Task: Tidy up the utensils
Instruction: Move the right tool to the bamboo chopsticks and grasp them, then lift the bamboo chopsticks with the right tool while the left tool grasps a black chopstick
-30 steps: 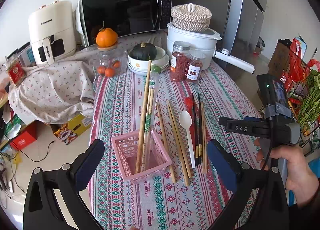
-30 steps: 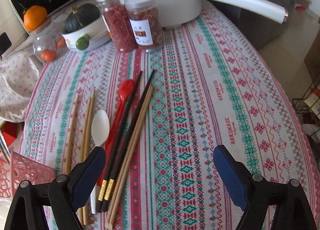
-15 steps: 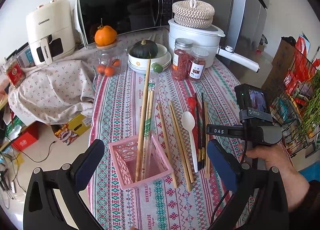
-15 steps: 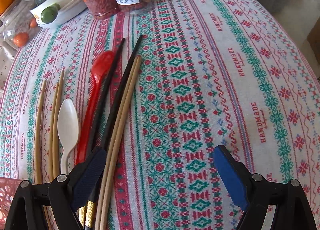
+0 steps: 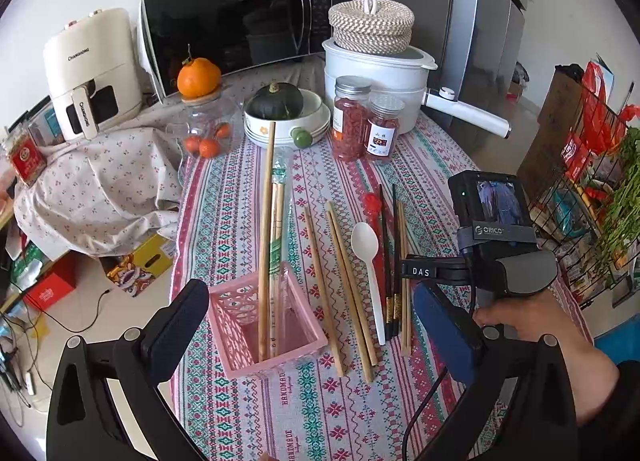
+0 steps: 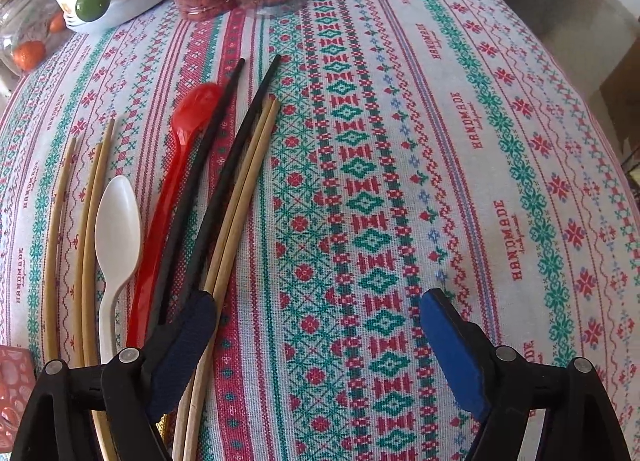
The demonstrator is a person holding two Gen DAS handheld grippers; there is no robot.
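Note:
A pink basket (image 5: 269, 327) stands on the patterned tablecloth and holds long wooden chopsticks (image 5: 265, 245) leaning out. Right of it lie loose wooden chopsticks (image 5: 347, 289), a white spoon (image 5: 366, 245), a red spoon (image 6: 188, 129), black chopsticks (image 6: 240, 109) and a wooden pair (image 6: 244, 197). My left gripper (image 5: 316, 337) is open and empty, hovering above and around the basket. My right gripper (image 6: 320, 345) is open, low over the cloth; its left finger (image 6: 184, 345) sits over the handle ends of the black and wooden chopsticks. The right gripper's body (image 5: 492, 253) shows in the left wrist view.
At the back stand two jars (image 5: 366, 125), a bowl with a green squash (image 5: 280, 109), a glass jar with an orange on it (image 5: 204, 117), a white pot (image 5: 380, 73), a microwave (image 5: 236, 25) and an air fryer (image 5: 92, 69). The table edge drops off at left.
My right gripper has moved down and forward toward the cloth, closer to the chopsticks' handle ends. My left gripper has drifted slightly; both stay open.

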